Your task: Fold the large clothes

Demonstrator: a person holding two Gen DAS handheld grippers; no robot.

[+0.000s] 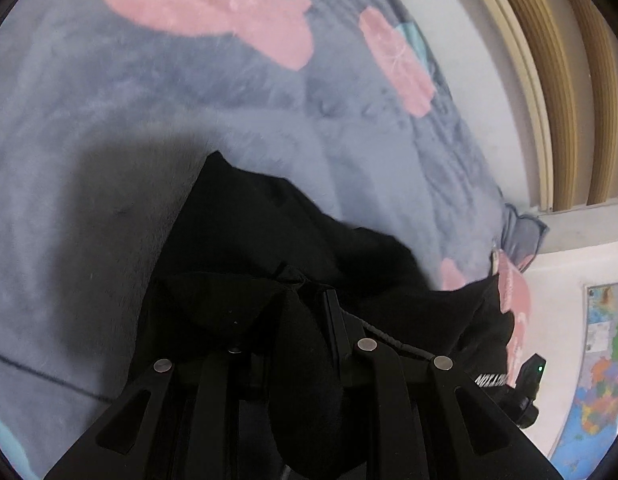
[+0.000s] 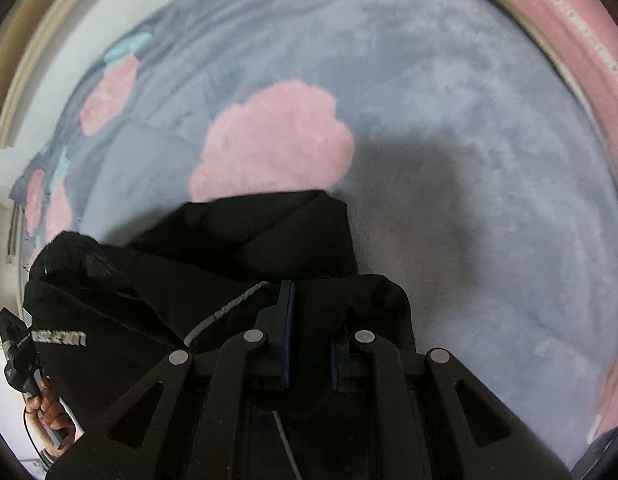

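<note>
Pinching the black hoodie (image 1: 269, 240) in our left hand-held gripper (image 1: 309, 304) and right hand-held gripper (image 2: 309, 320), both nipped on its top edge, we see it hang between them, stretched side to side, above the bed's blanket (image 2: 489, 160).

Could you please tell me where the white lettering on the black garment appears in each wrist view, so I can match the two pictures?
Left wrist view: the white lettering sits low on the right, mirrored, on the black garment.
Right wrist view: the lettering sits low on the left.
Shared landmark: the grey blanket with pink flowers, here.
</note>
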